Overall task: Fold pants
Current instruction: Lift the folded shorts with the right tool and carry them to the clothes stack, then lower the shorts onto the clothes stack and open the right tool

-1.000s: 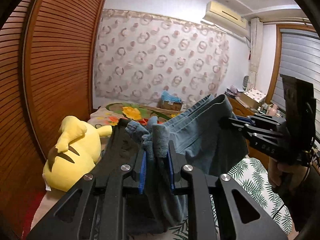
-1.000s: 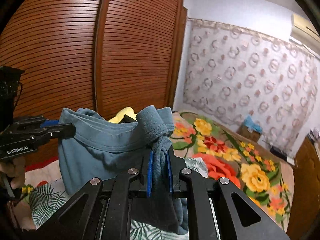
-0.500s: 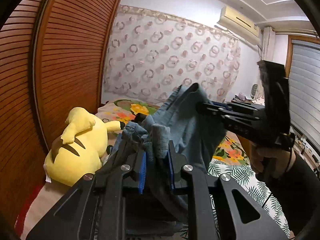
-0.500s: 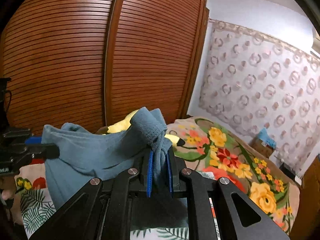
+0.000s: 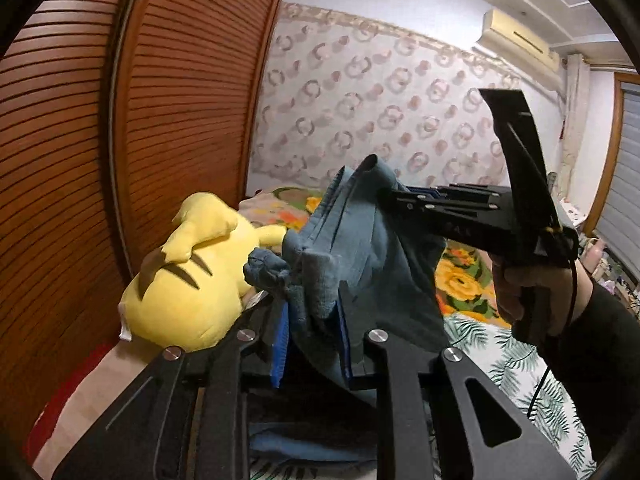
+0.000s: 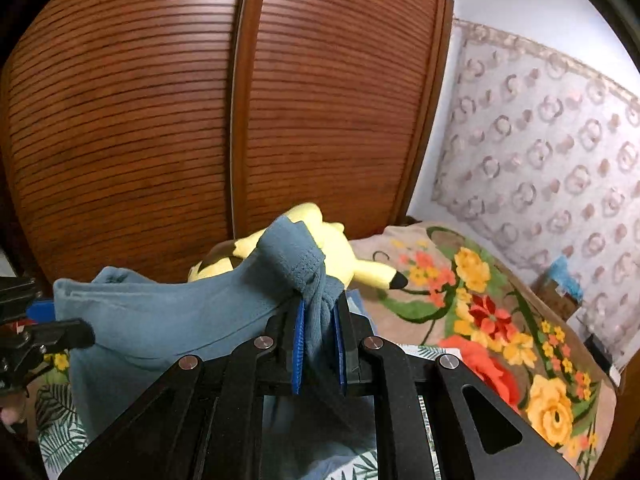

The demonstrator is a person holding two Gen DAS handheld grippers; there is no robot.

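Observation:
The blue pants (image 5: 372, 264) hang bunched between both grippers above the bed. In the left wrist view my left gripper (image 5: 312, 312) is shut, its blue pads pinching a gathered fold of the fabric. Just beyond it my right gripper (image 5: 386, 197) comes in from the right, held by a hand (image 5: 520, 292) in a dark sleeve, and clamps another edge. From the right wrist camera my right gripper (image 6: 320, 314) is shut on a hemmed corner of the pants (image 6: 168, 320). The left gripper (image 6: 76, 334) holds the far end at the left edge.
A yellow plush toy (image 5: 192, 280) lies against the slatted wooden wardrobe doors (image 6: 200, 120), close behind the held fabric. The bed carries a floral blanket (image 6: 492, 320) and a leaf-print sheet (image 5: 516, 364). A patterned wall (image 5: 380, 112) closes the far side.
My right gripper has swung left toward the left one, so the stretched pants now sag and bunch between them. The left gripper has sunk a little. Both grips have held.

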